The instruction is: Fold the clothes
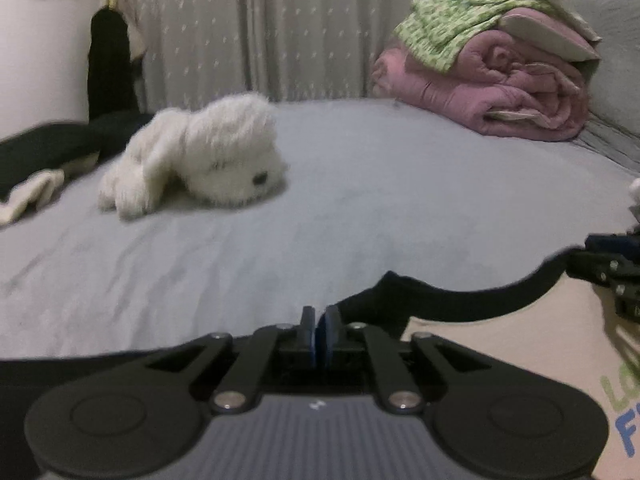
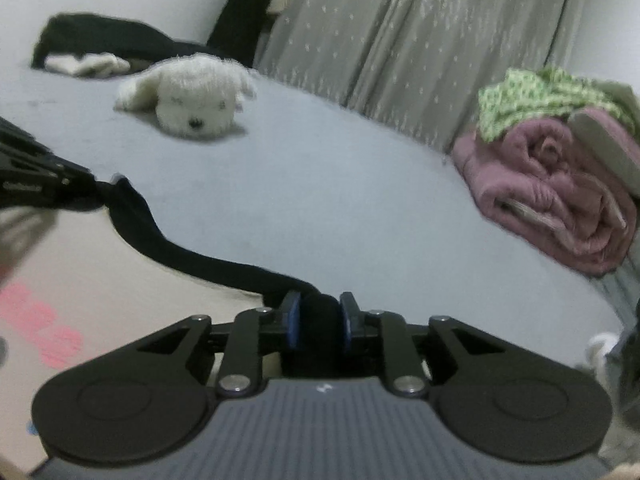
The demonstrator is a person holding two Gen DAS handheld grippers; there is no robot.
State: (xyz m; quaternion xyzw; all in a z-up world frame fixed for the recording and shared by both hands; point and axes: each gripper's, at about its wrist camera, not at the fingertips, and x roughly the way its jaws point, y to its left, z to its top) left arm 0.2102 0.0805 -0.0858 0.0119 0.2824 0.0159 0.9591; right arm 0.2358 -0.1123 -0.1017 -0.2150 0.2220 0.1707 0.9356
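Both tongs (image 1: 320, 322) (image 2: 320, 312) apparently pinching shirt collar (image 2: 208, 264)

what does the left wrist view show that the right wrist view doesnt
Only the left wrist view: green and blue lettering on the beige garment, and the left tool nearly closed up close.

Only the right wrist view: pink lettering on that garment, and black fabric bunched between the right tool pads.

Both: the white plush dog, the rolled pink quilt under a green cloth, the grey curtain, the bed sheet and the garment's black trim.
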